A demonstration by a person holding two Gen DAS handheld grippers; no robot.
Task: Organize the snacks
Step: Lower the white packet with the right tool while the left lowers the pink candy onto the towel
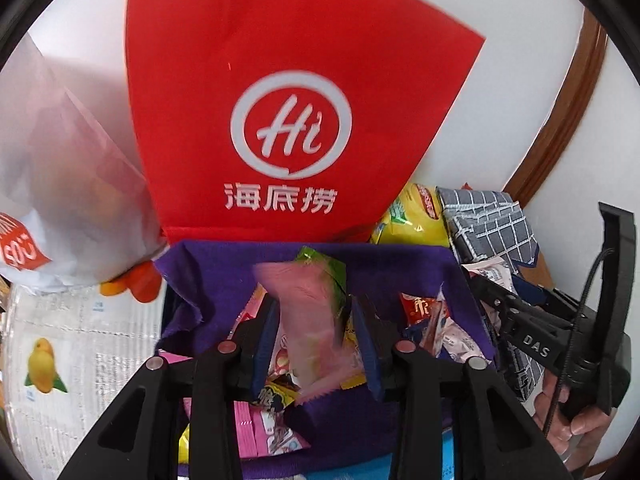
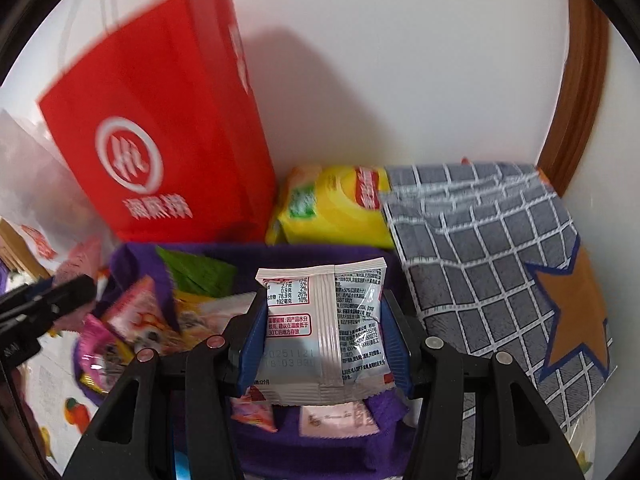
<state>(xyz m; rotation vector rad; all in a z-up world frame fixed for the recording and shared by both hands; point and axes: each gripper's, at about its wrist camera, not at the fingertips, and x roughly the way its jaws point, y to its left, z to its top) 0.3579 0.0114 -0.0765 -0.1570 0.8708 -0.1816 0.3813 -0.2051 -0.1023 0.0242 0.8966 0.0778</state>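
Between the right claw (image 2: 320, 340), a white printed snack packet (image 2: 320, 332).

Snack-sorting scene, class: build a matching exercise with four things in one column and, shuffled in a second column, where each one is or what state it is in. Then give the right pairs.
Things
1. pink packet
2. white packet
3. red paper bag
4. yellow bag

Places or states
A. stands against the wall, behind the purple bin
B. held between the fingers of the right gripper
C. lies between the red bag and the grey checked cloth
D. held between the fingers of the left gripper, blurred

Pairs: 1-D, 2-B, 3-A, 4-C
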